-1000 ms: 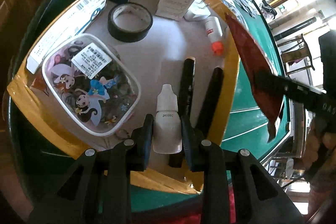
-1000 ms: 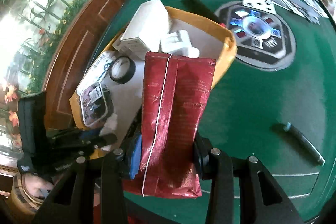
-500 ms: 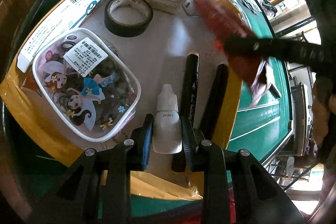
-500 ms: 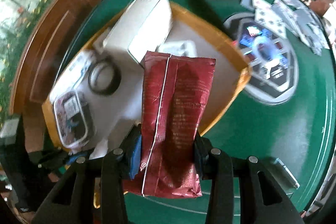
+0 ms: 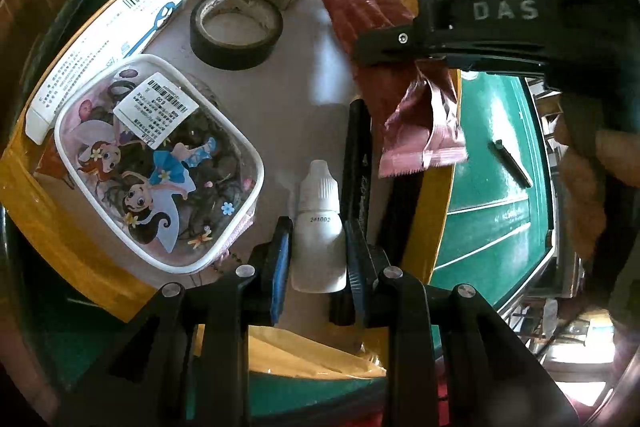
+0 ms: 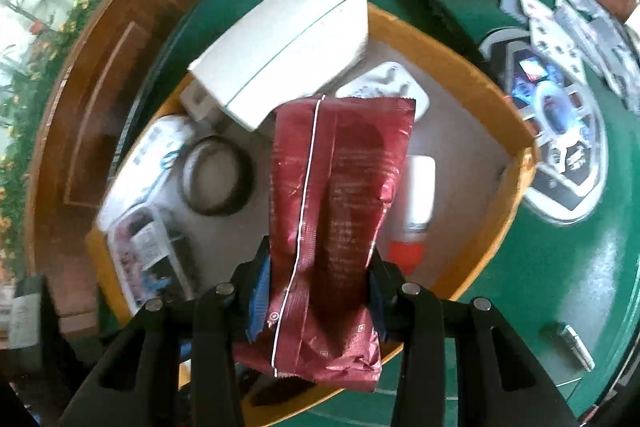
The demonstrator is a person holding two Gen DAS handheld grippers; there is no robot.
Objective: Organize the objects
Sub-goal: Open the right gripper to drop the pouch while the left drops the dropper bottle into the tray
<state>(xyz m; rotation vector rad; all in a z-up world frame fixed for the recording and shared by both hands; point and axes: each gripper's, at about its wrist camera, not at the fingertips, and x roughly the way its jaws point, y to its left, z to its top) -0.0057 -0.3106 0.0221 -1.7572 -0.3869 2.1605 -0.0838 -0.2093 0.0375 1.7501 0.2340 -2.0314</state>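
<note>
A yellow-rimmed tray (image 5: 444, 163) with a white floor sits on the green table. My left gripper (image 5: 316, 247) is shut on a small white dropper bottle (image 5: 320, 227) just above the tray floor, next to two black markers (image 5: 358, 163). My right gripper (image 6: 316, 287) is shut on a dark red foil packet (image 6: 340, 195) and holds it over the tray's middle; the packet also shows in the left wrist view (image 5: 384, 67).
In the tray lie a black tape roll (image 5: 236, 31), a clear box with cartoon stickers (image 5: 160, 163), a long white packet (image 5: 104, 39), white cartons (image 6: 280, 47) and a white bottle with an orange cap (image 6: 416, 203). Playing cards (image 6: 580, 23) and a small pen (image 5: 512, 163) lie on the table.
My right gripper has carried the red packet from the tray's right side to over the tray's middle. My left gripper still grips the dropper bottle and has lowered a little.
</note>
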